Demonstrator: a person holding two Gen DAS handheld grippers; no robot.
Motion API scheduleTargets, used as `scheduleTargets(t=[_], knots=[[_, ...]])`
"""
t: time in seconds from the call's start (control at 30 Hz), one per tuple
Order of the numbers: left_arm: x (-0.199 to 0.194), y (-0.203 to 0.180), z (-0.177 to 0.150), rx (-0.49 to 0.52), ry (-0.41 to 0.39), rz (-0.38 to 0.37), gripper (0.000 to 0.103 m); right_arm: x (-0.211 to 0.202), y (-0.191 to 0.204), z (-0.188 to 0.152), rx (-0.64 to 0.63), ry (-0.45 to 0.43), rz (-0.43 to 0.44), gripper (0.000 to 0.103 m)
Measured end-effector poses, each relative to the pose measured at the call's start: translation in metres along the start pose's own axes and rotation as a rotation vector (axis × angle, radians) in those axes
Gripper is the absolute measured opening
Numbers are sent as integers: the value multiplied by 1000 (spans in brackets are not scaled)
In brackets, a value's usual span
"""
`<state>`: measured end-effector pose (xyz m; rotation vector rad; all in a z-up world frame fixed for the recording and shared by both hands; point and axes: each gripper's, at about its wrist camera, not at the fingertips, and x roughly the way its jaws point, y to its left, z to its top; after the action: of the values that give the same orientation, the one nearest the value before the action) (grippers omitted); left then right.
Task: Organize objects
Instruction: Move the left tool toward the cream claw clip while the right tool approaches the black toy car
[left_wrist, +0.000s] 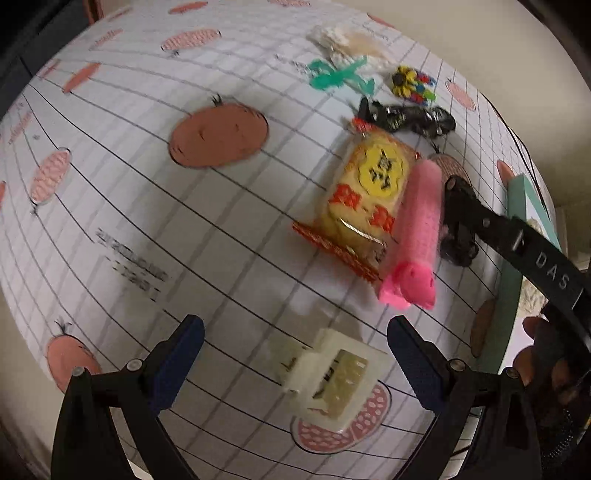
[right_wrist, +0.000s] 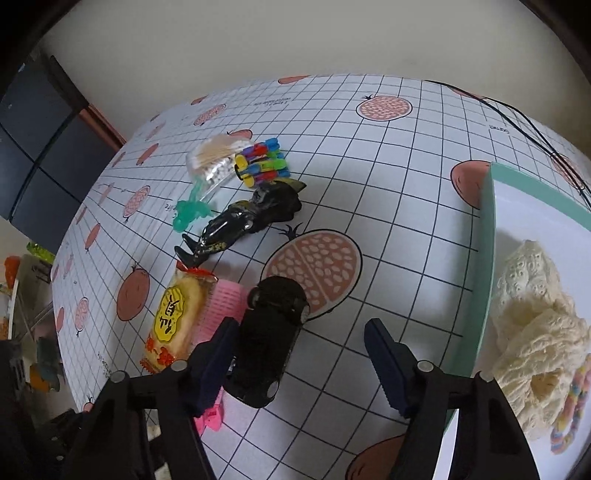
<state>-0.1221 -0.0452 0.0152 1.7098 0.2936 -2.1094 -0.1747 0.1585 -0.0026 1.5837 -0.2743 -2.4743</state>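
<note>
Black toy car (right_wrist: 267, 339) on table (right_wrist: 388, 192), beside pink hair roller (right_wrist: 224, 301) and snack packet (right_wrist: 177, 321); teal tray (right_wrist: 476, 295) near. Likely light, rigid, smooth; may roll, so grip across sides. Right hand-held gripper (right_wrist: 301, 363) spread wide, left finger touching car flank. Left hand-held gripper (left_wrist: 295, 363) spread, empty, over white clip (left_wrist: 332, 376).

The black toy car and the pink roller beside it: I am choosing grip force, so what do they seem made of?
The black toy car looks like hard plastic or painted metal; its dark body shows a dull sheen, so I cannot tell which. The pink roller looks like lightweight ribbed plastic, matte, with fine ridges along its tube.
</note>
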Motion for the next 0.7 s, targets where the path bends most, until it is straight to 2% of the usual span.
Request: scheduleTargets(t=[0.37,0.7], knots=[[6,-20,-9,80,10,66,99,-2,-7,-2,-33,-3,-41,49],[10,-30,-19,157,14,129,99,-5,-10,-5,-58,-1,-53,40]])
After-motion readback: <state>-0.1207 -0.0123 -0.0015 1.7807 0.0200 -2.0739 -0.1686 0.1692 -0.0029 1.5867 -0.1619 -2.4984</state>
